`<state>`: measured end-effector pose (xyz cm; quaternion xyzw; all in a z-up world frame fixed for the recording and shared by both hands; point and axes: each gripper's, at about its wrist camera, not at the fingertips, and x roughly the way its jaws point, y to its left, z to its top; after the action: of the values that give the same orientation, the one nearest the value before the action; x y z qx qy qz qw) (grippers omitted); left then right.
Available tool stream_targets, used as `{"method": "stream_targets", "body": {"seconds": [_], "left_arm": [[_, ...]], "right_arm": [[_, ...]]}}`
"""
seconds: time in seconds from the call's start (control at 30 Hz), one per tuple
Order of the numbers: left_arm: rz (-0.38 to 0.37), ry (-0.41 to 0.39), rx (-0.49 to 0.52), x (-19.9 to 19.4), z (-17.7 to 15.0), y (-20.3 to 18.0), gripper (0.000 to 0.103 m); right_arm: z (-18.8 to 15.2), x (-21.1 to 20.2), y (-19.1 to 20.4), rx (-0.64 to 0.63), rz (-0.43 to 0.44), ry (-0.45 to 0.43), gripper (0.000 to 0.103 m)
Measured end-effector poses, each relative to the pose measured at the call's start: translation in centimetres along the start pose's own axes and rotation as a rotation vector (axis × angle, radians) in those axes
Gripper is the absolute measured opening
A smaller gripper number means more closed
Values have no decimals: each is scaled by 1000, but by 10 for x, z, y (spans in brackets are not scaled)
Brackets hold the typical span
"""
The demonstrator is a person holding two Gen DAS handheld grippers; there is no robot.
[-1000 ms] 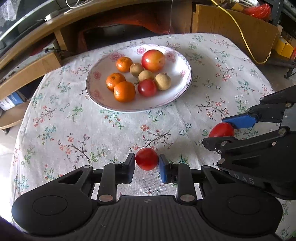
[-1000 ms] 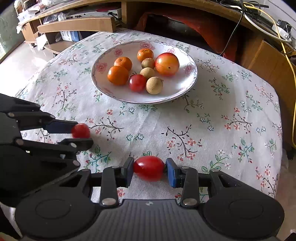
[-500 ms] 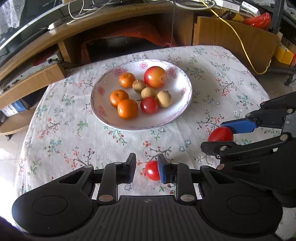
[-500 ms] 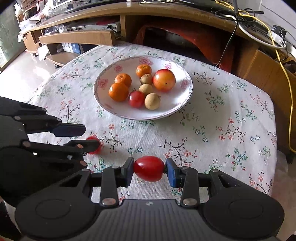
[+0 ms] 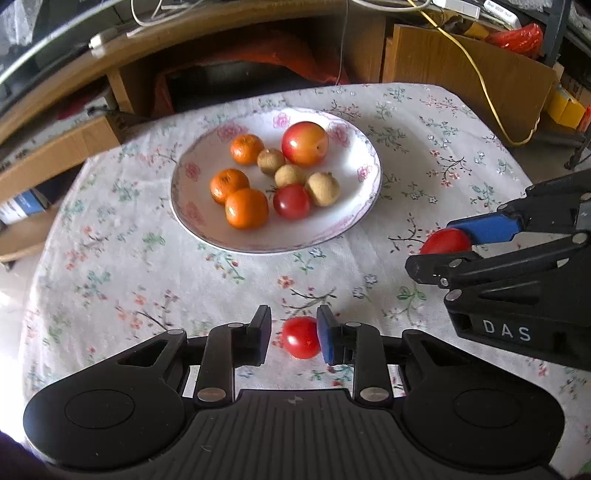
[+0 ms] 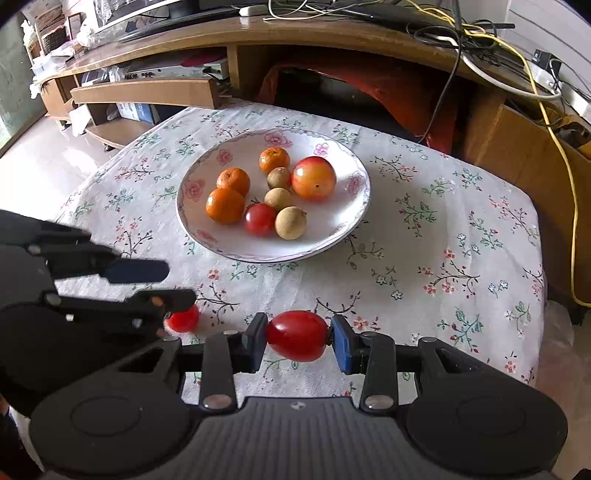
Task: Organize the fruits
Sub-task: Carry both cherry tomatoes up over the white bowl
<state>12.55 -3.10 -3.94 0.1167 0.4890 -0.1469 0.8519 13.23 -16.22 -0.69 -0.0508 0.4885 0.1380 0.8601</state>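
Right wrist view: the flowered plate (image 6: 352,218) mid-table holds three oranges (image 6: 225,205), a large apple (image 6: 314,178), three brown longans (image 6: 290,222) and one tomato (image 6: 260,219). The right gripper (image 6: 297,338) is clamped on an oval tomato (image 6: 296,335); the left gripper (image 5: 291,334) is opening, a small tomato (image 5: 300,337) lying on the tablecloth (image 5: 110,266) against its blue pad, clear of the black one. Bare cloth lies between grippers and plate; a wooden desk (image 6: 295,35) stands beyond the table's far edge.

Small round red tomato (image 5: 300,337) low on the floral bench, at 6 o'clock from the plate (image 5: 354,218). Larger oval glossy tomato (image 6: 297,335) lifted off the cloth, long axis level. On the white pink-flowered plate: three oranges (image 5: 246,208) at 9 o'clock, apple (image 5: 305,143) at 1, three brown longans (image 5: 323,188) centre, one tomato (image 5: 291,201).
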Motion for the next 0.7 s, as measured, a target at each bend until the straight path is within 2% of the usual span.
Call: {"method": "stream_targets", "body": {"seconds": [0.17, 0.37, 0.7], "left_arm": [[-24, 58, -36, 16, -4, 0, 37], [-27, 38, -72, 13, -1, 5, 34], [-27, -19, -75, -3, 14, 8, 34]], "right_arm": [[0, 2, -4, 14, 1, 10, 38], [-1, 2, -6, 21, -1, 11, 38], [4, 0, -6, 21, -4, -3, 38]]}}
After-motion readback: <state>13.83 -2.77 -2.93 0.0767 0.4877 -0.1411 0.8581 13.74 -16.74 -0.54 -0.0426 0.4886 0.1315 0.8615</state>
